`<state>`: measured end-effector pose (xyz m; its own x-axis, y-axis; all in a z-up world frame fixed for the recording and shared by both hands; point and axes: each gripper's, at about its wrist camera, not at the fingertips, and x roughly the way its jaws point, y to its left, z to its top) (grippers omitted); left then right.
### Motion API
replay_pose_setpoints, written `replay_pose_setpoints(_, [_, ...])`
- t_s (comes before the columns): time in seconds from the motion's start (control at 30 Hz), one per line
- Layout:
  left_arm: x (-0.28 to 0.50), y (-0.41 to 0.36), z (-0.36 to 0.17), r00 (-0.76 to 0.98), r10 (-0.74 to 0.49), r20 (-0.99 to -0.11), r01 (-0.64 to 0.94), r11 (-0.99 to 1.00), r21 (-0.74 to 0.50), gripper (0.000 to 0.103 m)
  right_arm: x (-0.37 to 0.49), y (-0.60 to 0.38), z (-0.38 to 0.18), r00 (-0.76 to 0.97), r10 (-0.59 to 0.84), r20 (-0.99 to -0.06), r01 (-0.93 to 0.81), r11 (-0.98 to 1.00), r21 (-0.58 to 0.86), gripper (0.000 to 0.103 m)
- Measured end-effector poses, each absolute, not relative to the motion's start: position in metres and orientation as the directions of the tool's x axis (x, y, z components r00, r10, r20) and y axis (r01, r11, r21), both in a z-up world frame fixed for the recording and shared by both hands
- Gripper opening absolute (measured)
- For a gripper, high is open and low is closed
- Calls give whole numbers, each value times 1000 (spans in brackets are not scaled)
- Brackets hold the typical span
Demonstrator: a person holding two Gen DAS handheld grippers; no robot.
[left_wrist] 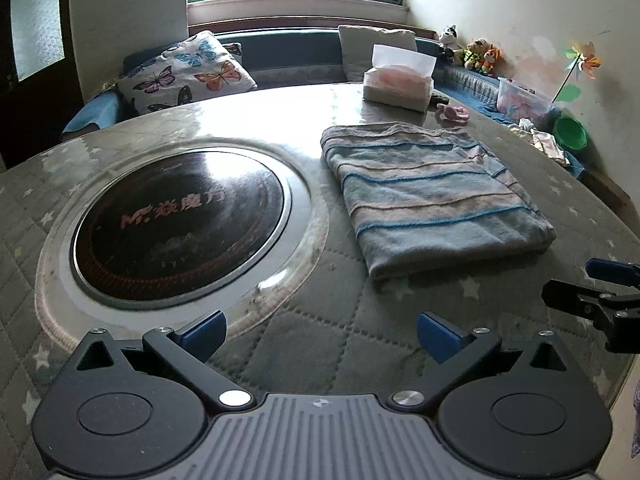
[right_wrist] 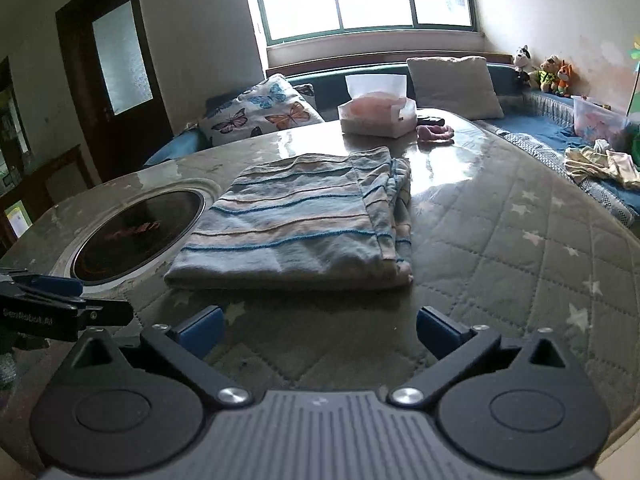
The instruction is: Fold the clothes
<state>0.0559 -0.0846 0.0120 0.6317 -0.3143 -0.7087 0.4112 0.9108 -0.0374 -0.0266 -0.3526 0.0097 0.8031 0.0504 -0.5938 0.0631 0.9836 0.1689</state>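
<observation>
A blue, grey and pink striped garment (left_wrist: 434, 196) lies folded into a flat rectangle on the round quilted table (left_wrist: 304, 344). It also shows in the right wrist view (right_wrist: 300, 224), just ahead of my right gripper. My left gripper (left_wrist: 320, 336) is open and empty, low over the table, short of the garment and to its left. My right gripper (right_wrist: 318, 334) is open and empty, close to the garment's near edge. The right gripper shows at the right edge of the left wrist view (left_wrist: 600, 296); the left gripper shows at the left edge of the right wrist view (right_wrist: 52, 304).
A round black cooktop (left_wrist: 180, 224) is set in the table's middle. A tissue box (left_wrist: 398, 82), a small pink item (left_wrist: 454, 114) and a dark object stand at the far side. A sofa with a butterfly cushion (left_wrist: 188, 72), toys, loose clothes (right_wrist: 600, 164) and a plastic bin surrounds the table.
</observation>
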Motion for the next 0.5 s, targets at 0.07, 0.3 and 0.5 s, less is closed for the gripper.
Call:
replay_pose_setpoints(0.07, [53, -81, 10, 630, -311, -712, 403, 914, -43, 103, -30, -348, 9, 804, 38, -593, 71, 985, 160, 103])
replay_pose_setpoints(0.3, [43, -73, 8, 636, -306, -708, 395, 918, -42, 103, -35, -338, 7, 794, 25, -608, 102, 980, 174, 103])
replay_pose_setpoints(0.5, [33, -70, 9, 651, -305, -695, 403, 915, -24, 103, -39, -331, 7, 790, 0, -613, 120, 981, 154, 103])
